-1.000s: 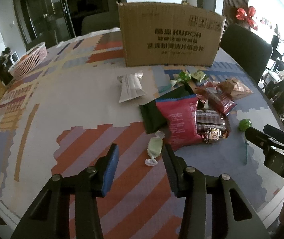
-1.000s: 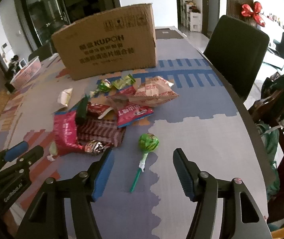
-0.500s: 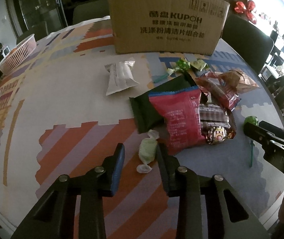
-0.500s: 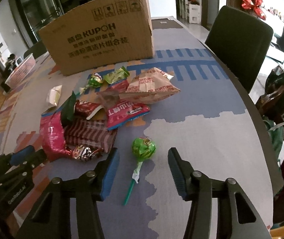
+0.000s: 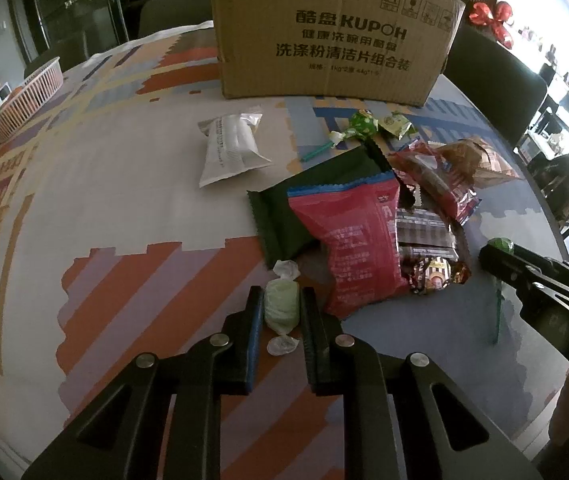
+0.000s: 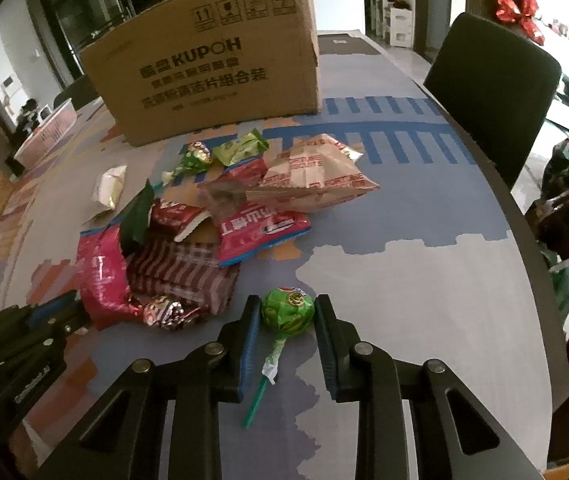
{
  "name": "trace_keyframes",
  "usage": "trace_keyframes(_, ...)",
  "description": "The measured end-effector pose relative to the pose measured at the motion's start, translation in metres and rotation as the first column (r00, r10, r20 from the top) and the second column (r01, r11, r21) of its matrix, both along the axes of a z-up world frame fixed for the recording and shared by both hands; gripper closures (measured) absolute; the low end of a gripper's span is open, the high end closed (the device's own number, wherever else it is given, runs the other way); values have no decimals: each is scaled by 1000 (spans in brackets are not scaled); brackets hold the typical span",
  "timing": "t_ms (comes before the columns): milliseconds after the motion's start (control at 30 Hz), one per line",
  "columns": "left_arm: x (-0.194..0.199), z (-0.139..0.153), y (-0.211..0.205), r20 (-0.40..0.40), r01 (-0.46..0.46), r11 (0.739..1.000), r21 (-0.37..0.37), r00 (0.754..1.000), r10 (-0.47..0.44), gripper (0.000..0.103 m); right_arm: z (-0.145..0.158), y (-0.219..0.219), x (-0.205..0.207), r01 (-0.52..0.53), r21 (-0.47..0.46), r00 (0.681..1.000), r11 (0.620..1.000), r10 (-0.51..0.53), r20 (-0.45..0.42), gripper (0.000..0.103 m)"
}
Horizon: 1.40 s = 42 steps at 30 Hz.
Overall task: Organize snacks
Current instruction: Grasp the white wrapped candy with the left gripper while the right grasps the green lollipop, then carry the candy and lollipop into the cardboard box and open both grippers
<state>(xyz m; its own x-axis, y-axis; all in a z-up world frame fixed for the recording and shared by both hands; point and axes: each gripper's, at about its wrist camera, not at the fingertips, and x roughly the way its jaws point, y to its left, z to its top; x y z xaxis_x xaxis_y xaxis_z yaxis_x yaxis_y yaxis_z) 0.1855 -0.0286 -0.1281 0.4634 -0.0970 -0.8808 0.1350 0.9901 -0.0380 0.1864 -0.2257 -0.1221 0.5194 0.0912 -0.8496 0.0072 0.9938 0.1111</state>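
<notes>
The left gripper (image 5: 281, 307) pinched the pale green candy (image 5: 281, 307), whose long axis ran straight ahead between its fingers, while the right gripper (image 6: 287, 318) clamped the lollipop (image 6: 287, 312) head, stick trailing back toward the wrist. Both sat on the patterned tablecloth (image 5: 124, 208); the cardboard box (image 5: 332, 36) stood well ahead, beyond the snack pile (image 6: 204, 236), chairs and windows off right.

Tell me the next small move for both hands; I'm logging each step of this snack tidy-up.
Probably lift both straight up a little. The left hand-held gripper has its fingers pressed on the pale green wrapped candy, and the right hand-held gripper brackets the green lollipop head, its stick still on the table. The cardboard box stands behind the snack pile.
</notes>
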Motion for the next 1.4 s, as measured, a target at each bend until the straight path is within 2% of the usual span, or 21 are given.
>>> trace_keyframes(300,-9,21,3,57,-4,1000,-16,998,5,84,19,9,-8,-46,16,998,999,45,43,75)
trace_keyframes(600,-25,59,5,177,9,1000,-13,984,-6,84,44,23,-20,-122,19,985,992,119,122,75)
trace_keyframes(967,-31,102,5,299,50,998,-39,954,-36,84,87,24,-24,-157,-6,953,988,153,263,75)
trace_keyframes(1100,-25,114,5,334,57,997,-48,942,-38,84,103,25,-20,-161,-7,939,987,155,307,75)
trace_keyframes(1400,6,156,2,436,83,995,-60,899,-49,84,136,28,7,-179,-1,907,984,166,387,75)
